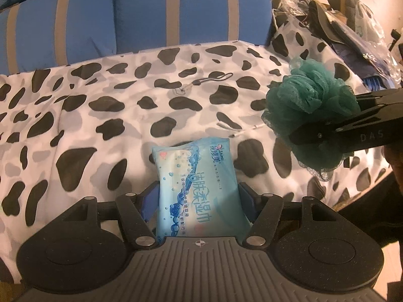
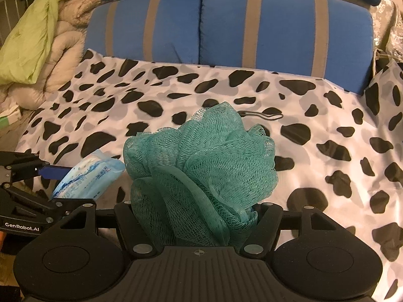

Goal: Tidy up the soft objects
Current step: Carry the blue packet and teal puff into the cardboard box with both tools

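Observation:
A light blue pack of wet wipes (image 1: 199, 183) sits between the blue pads of my left gripper (image 1: 199, 201), which is shut on its lower half and holds it above the cow-print sheet (image 1: 100, 115). A teal mesh bath sponge (image 2: 201, 166) fills my right gripper (image 2: 194, 216), whose jaws are shut on its base. In the left wrist view the sponge (image 1: 309, 100) hangs at the right edge with the right gripper's black fingers (image 1: 352, 128) on it. The right wrist view shows the wipes pack (image 2: 88, 176) at lower left, held by the left gripper (image 2: 50, 173).
Two blue cushions with grey stripes (image 2: 226, 30) back the sheet. A small black cord loop (image 2: 262, 115) and thin white sticks (image 1: 234, 128) lie on the sheet. Folded quilts (image 2: 37, 45) pile at far left; a cluttered heap of bags (image 1: 352, 25) stands at the right.

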`<action>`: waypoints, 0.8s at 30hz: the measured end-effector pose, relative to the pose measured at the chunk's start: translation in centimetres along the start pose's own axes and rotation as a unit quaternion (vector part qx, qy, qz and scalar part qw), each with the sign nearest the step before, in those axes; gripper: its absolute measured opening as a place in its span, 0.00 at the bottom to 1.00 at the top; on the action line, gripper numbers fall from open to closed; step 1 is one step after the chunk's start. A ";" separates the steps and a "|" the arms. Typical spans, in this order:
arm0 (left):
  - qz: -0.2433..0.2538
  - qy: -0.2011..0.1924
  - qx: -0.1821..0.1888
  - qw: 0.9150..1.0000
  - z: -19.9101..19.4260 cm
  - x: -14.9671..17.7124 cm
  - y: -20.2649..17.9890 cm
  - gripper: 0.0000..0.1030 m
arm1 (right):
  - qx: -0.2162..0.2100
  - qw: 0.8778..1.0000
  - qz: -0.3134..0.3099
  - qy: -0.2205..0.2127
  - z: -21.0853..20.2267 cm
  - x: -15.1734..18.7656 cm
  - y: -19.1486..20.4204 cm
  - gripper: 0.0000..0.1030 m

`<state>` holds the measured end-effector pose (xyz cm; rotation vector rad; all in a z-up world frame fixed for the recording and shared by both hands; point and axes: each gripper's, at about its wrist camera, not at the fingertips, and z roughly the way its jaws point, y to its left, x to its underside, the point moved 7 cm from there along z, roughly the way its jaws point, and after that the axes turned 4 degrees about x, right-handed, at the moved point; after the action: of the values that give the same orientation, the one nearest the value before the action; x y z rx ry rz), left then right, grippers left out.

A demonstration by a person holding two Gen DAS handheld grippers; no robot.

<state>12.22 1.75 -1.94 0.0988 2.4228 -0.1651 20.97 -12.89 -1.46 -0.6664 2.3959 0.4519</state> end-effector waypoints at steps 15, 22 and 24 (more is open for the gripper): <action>0.009 0.055 0.010 0.998 -1.8 4.4 -1.9 0.62 | -0.015 0.998 -0.018 0.062 -1.6 5.2 3.1 0.67; 0.003 0.105 0.017 0.994 -1.8 6.5 -2.4 0.62 | -0.027 0.994 -0.025 0.103 -2.2 7.7 4.8 0.67; -0.001 0.117 0.019 0.993 -1.6 6.9 -2.4 0.62 | -0.032 0.993 -0.023 0.115 -2.4 8.3 5.2 0.67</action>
<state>5.66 -0.22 -5.02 0.1404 2.6547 -0.2095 11.19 -12.71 -4.07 -0.8399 2.5851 0.4548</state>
